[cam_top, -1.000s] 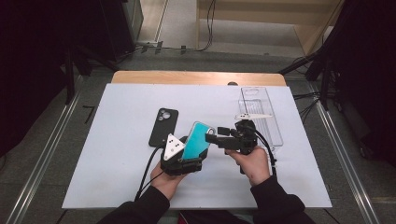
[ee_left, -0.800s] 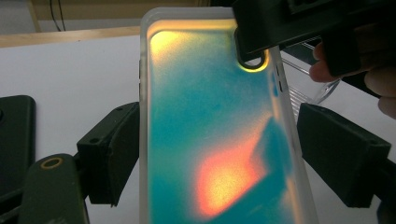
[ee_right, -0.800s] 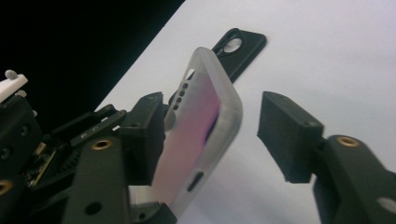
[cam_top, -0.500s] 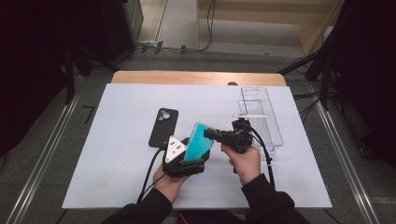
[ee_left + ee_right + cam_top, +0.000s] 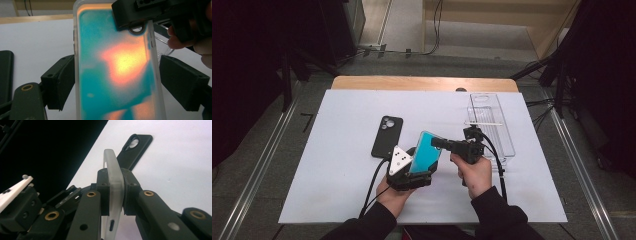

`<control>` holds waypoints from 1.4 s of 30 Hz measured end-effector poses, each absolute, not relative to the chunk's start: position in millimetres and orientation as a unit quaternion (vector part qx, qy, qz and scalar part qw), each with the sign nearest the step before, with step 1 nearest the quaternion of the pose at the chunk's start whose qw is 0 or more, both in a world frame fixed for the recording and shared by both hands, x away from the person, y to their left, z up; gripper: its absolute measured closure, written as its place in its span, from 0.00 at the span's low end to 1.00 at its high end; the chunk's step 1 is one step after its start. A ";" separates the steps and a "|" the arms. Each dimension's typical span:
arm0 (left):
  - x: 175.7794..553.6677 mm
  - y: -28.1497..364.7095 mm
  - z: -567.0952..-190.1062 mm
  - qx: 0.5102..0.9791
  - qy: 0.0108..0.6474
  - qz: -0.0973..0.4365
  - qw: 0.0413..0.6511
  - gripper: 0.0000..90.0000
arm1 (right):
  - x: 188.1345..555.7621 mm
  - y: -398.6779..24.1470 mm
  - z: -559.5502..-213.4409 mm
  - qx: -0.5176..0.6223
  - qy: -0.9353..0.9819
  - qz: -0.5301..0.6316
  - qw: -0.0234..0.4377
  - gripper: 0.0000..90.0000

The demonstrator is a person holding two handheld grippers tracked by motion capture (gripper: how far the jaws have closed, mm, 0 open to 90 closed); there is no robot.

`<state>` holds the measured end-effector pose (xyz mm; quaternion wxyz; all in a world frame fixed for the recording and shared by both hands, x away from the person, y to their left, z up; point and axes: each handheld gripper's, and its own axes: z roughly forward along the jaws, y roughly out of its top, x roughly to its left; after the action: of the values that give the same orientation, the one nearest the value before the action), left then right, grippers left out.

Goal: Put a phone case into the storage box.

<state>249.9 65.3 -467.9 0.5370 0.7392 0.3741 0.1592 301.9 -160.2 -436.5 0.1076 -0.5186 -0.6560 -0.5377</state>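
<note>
In the high view the left gripper (image 5: pixel 419 167) holds the teal phone (image 5: pixel 426 152) raised near the table's (image 5: pixel 337 200) near edge, right of the black case (image 5: pixel 387 136); the left gripper view shows its jaws clamping the phone's long sides, and the right gripper view shows the right gripper (image 5: pixel 115 192), just closed, pinching its clear rim.

High view overhead; claw views close; all share phone (image 5: pixel 426 152).
</note>
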 end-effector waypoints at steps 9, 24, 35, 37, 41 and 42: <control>253.0 67.0 -461.9 0.752 0.365 0.140 0.530 0.17 | 299.8 -160.6 -430.4 -0.509 -0.665 -0.538 0.099 0.86; 258.7 72.7 -447.5 0.793 0.388 0.077 0.464 0.18 | 295.6 -166.2 -418.9 -0.494 -0.695 -0.522 0.026 0.86; 272.4 85.1 -434.7 0.806 0.389 0.017 0.446 0.18 | 290.5 -168.2 -413.5 -0.447 -0.736 -0.508 -0.012 0.86; 276.0 87.8 -434.2 0.807 0.384 -0.004 0.448 0.18 | 290.3 -168.4 -413.6 -0.437 -0.741 -0.509 -0.012 0.86; 279.0 91.9 -432.3 0.811 0.369 -0.021 0.454 0.18 | 289.5 -169.1 -413.8 -0.417 -0.755 -0.506 -0.006 0.86; 279.0 92.1 -431.4 0.813 0.363 -0.022 0.455 0.19 | 289.2 -169.5 -413.8 -0.410 -0.759 -0.505 -0.004 0.86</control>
<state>279.0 92.1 -431.4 0.4551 0.8126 0.3634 -0.0218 289.2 -169.5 -413.8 -0.0041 -0.4100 -0.7594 -0.5051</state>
